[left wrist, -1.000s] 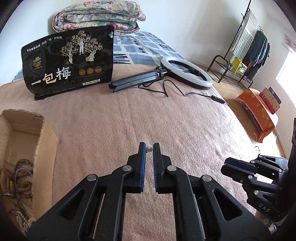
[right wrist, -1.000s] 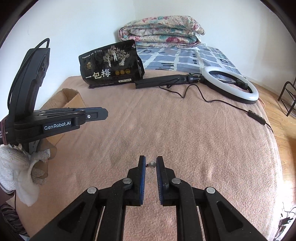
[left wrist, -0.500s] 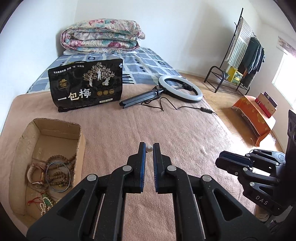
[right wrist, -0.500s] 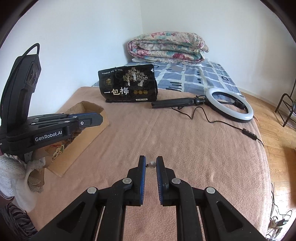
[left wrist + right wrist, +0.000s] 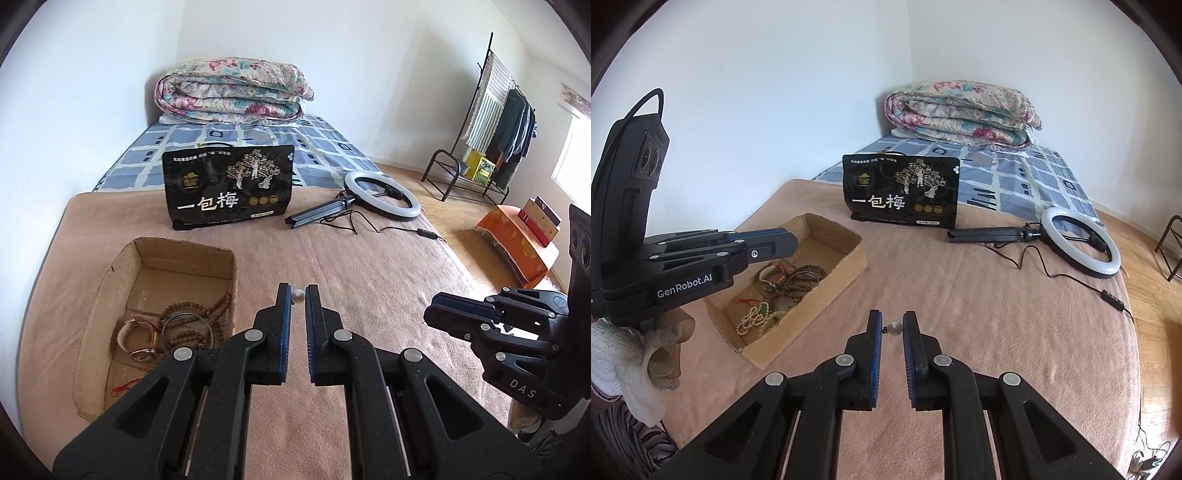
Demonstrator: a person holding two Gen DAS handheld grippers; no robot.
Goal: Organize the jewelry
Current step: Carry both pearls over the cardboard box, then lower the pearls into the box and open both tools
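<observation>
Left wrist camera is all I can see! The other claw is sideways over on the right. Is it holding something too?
Observer: Yes. The right claw is shut on a small pearl stud, with a short brown post toward its left finger.
Operator: Like the white bead in my left claw! What's in the box behind my claw?
Observer: At the near end of the cardboard box lies a pale bead necklace with green pieces.
Operator: What's under my claw's handle?
Observer: Something white and knitted, likely a glove on the holding hand.
</observation>
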